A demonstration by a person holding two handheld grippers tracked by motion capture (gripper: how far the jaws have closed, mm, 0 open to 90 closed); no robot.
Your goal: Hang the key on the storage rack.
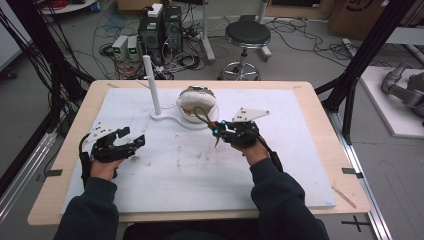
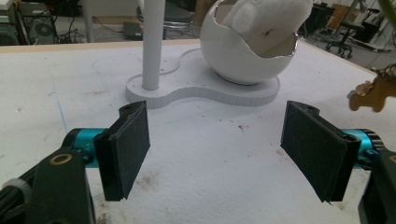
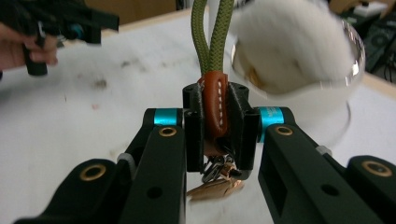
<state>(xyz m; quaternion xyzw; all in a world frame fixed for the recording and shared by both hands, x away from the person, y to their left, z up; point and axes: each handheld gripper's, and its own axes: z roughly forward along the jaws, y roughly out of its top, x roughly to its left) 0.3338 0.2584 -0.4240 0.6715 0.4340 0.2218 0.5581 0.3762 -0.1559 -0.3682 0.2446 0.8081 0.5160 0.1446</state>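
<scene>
Keychain (image 3: 214,100) clamped in right tongs (image 3: 215,126) beside white bowl (image 3: 299,79).

Colours: bench (image 1: 325,150) is pale wood, topped with a white mat (image 1: 280,165) carrying brownish smudges. Stand (image 2: 196,93), post (image 2: 152,42) and bowl (image 2: 243,56) all white; bowl has a thin silvery rim. Both claws black with teal collars and brass-coloured pivots: left claw (image 2: 217,149), right claw (image 3: 215,135). Cord (image 3: 210,32) is olive green. Tab (image 3: 215,107) is tan-brown leather with white stitching. Charm (image 3: 215,189) under the tab is coppery. Sleeves (image 1: 285,200) dark navy.
</scene>
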